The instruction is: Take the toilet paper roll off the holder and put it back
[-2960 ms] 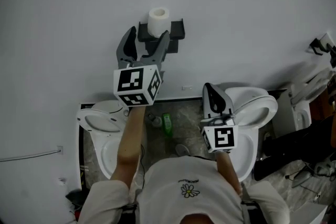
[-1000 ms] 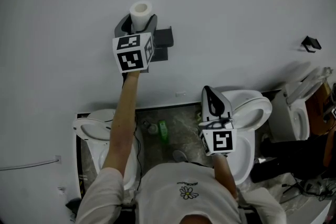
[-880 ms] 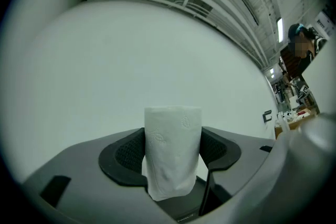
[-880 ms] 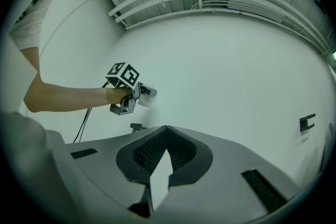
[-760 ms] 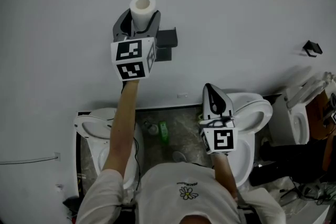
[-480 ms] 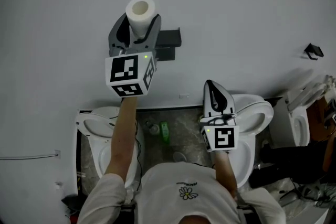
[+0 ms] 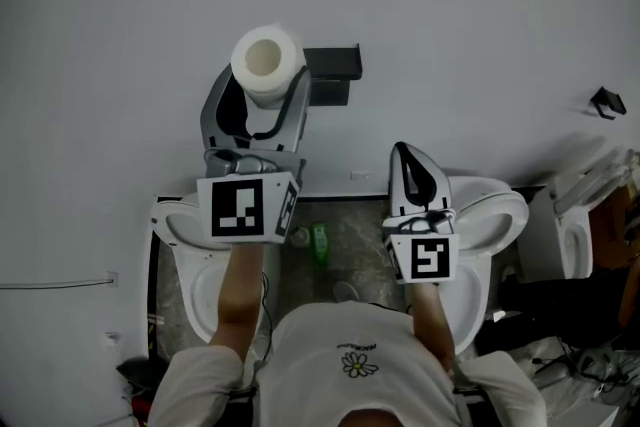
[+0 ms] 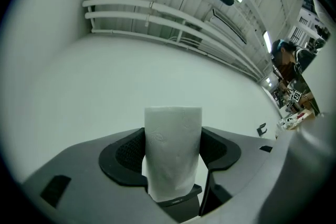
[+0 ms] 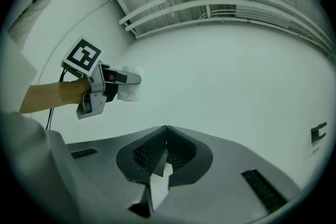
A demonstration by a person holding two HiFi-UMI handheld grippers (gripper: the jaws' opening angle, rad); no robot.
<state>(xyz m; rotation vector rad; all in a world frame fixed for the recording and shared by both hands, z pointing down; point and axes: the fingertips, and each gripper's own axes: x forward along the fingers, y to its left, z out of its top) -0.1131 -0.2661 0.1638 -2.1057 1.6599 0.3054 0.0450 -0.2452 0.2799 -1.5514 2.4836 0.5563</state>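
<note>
The white toilet paper roll [image 7: 267, 63] stands upright between the fingers of my left gripper [image 7: 264, 87], which is shut on it. In the left gripper view the roll [image 8: 173, 149] fills the gap between the two dark pads, which press on its sides. The black holder [image 7: 332, 73] is on the white wall just right of the roll, with nothing on it. My right gripper [image 7: 408, 160] is lower and to the right, shut with nothing in it. Its pads meet in the right gripper view [image 9: 166, 140], where the left gripper [image 9: 102, 84] and the roll [image 9: 129, 91] show at the left.
Two white toilets stand below the wall, one under the left arm [image 7: 185, 227] and one at the right [image 7: 495, 205]. A green bottle [image 7: 318, 241] lies on the floor between them. A small black bracket [image 7: 606, 102] sits on the wall far right.
My left gripper has drawn back from the wall toward me with the roll in it, so the roll now stands clear of the holder. The right gripper has barely shifted.
</note>
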